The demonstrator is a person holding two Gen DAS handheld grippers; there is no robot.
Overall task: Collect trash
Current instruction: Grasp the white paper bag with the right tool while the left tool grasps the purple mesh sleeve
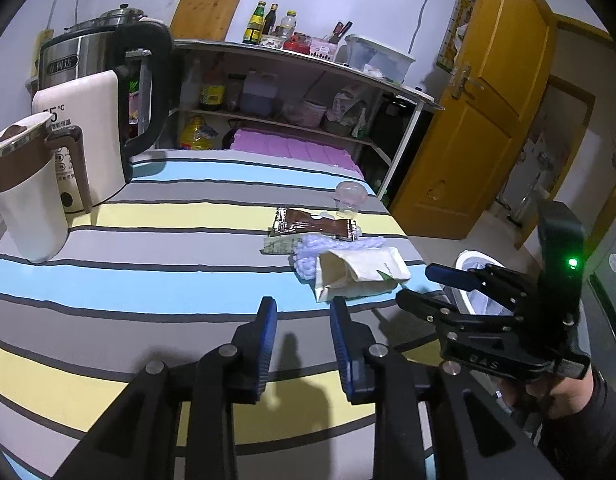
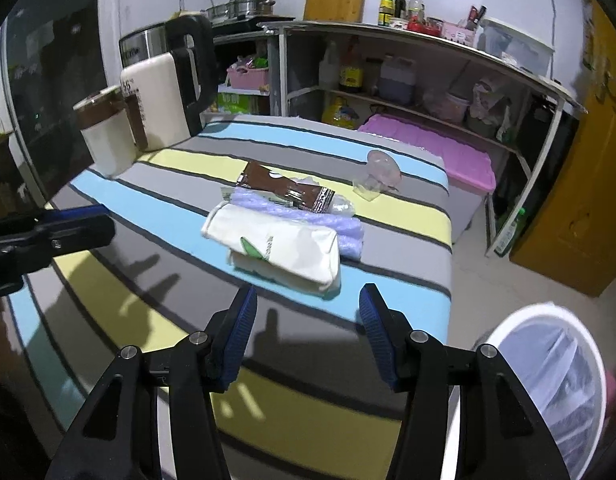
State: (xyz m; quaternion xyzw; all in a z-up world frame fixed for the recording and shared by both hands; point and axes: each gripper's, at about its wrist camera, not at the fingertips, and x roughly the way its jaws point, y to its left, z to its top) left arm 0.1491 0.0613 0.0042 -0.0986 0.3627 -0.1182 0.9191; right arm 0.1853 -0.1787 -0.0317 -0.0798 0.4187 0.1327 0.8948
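Striped cloth, blue, yellow and grey, covers the table (image 2: 156,216). White-lined bin (image 2: 548,380) stands on the floor off its right edge. Trash pile sits mid-table toward the right: white paper bag (image 2: 280,248) nearest me, purple plastic (image 2: 300,216) under it, brown wrapper (image 2: 286,188) behind, clear cup (image 2: 378,176) farthest. My right gripper (image 2: 306,336) is empty, jaws spread, just short of the bag. My left gripper (image 1: 302,344) is also empty, jaws parted.
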